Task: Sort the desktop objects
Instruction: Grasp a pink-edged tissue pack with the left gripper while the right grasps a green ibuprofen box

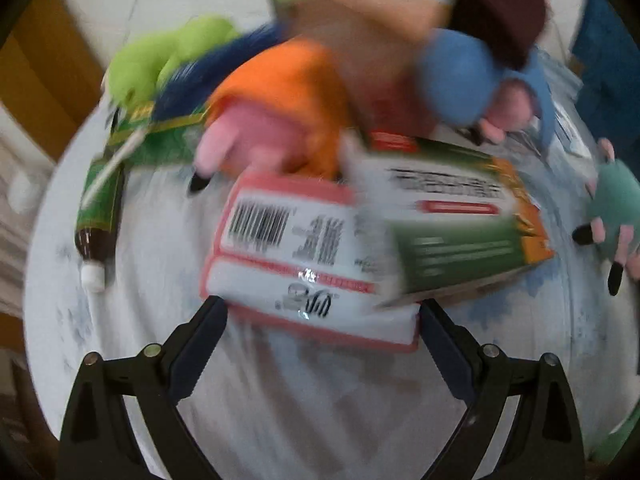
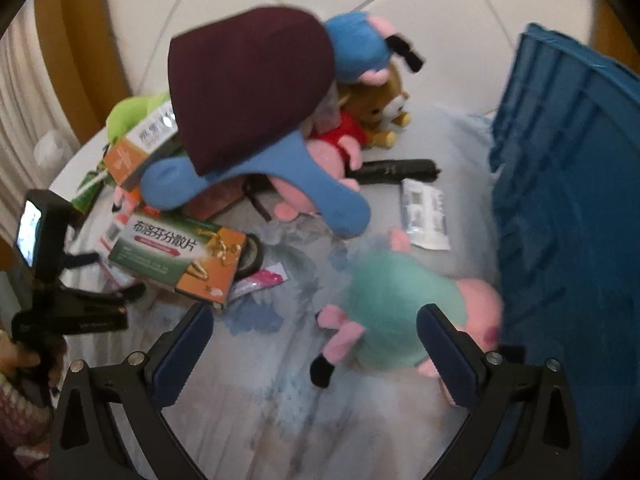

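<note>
A round table [image 2: 256,420] covered with a pale, blue-smudged cloth carries everything here, and a big blue crate [image 2: 568,216] stands at its right side in the right wrist view. Next in size is the heap of soft toys at the middle of the table: a blue-bodied toy with a dark maroon top [image 2: 248,92], with a brown bear [image 2: 378,110] and a red-and-pink toy [image 2: 340,136] behind it, and a lime-green toy [image 1: 160,56] at the far left edge. A smaller mint-green pig toy [image 2: 396,312] lies apart from the heap, close to the crate. The right gripper [image 2: 316,348] is spread wide and holds nothing; the pig toy lies between its fingertips, toward the right one, but whether it touches is hard to tell. A green-and-orange medicine box [image 2: 176,256] lies at the left front of the heap, partly on top of a flat white pack with a red border and barcode [image 1: 288,248]. The left gripper [image 1: 320,320] is also spread, its two fingertips at either side of that pack's near edge; the view is blurred, so contact is unclear. A dark bottle with a green label and white cap [image 1: 98,220] lies near the left rim. Smaller still are a black tube [image 2: 396,170], a white sachet [image 2: 426,212] and a pink packet [image 2: 262,280].
</note>
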Action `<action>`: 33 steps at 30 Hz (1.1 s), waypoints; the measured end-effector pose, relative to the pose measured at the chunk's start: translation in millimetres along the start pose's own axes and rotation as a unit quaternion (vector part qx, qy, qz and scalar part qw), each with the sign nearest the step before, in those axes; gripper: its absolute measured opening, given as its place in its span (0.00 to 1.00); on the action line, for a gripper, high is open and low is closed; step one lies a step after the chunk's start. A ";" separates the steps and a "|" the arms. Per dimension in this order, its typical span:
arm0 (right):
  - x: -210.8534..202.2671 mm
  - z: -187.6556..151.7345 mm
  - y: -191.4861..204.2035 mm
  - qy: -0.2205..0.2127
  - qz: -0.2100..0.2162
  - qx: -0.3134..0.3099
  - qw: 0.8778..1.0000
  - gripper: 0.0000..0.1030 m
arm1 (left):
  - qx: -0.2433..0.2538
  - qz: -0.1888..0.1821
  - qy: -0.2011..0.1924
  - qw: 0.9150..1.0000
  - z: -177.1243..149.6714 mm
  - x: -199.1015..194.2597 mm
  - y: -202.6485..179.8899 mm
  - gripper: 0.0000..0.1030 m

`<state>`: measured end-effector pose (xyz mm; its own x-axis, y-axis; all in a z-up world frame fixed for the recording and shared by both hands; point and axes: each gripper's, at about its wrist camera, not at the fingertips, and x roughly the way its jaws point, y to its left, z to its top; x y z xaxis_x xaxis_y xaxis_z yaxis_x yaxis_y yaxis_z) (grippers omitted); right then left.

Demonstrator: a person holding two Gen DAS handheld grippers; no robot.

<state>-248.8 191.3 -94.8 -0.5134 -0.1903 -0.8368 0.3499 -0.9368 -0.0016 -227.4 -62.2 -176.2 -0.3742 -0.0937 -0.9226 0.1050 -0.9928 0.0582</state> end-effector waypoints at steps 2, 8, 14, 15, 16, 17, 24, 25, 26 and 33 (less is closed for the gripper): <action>18.0 5.0 4.2 0.018 0.011 -0.006 1.000 1.00 | -0.037 0.010 0.014 0.999 -9.6 2.0 32.0 0.94; 67.8 15.2 32.0 0.068 0.050 -0.035 0.996 1.00 | -0.089 0.129 0.058 0.986 -34.3 -0.8 111.4 0.94; 90.8 26.4 59.2 0.079 0.058 -0.063 0.993 1.00 | -0.135 0.047 0.010 0.990 -17.7 -39.9 109.6 0.94; 93.6 28.7 60.8 0.081 0.058 -0.064 0.993 1.00 | -0.132 0.035 0.005 0.991 -6.5 -39.2 103.8 0.94; 95.9 30.3 62.0 0.083 0.057 -0.065 0.993 1.00 | -0.129 0.024 0.000 0.991 4.5 -36.5 92.4 0.94; 97.5 31.2 63.4 0.085 0.056 -0.066 0.993 1.00 | -0.123 0.019 0.002 0.992 15.3 -30.6 82.5 0.94; 104.4 30.1 63.4 0.100 0.048 -0.071 0.991 1.00 | -0.081 0.049 0.070 0.993 43.5 35.2 57.7 0.92; 106.5 30.0 61.6 0.104 0.046 -0.069 0.991 1.00 | -0.077 0.045 0.078 0.993 39.3 39.9 57.1 0.89; 109.7 30.6 59.0 0.109 0.041 -0.063 0.991 1.00 | -0.079 0.036 0.081 0.993 32.0 41.1 58.7 0.87; 127.8 27.1 45.0 0.139 -0.016 -0.051 0.989 0.64 | -0.103 0.032 0.093 0.990 -34.7 14.8 73.4 0.85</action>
<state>-319.9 116.9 -186.9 -0.2953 -0.0607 -0.9535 0.4224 -0.9035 -0.0734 -193.3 -133.9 -198.8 -0.1862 -0.1210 -0.9750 0.3165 -0.9469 0.0571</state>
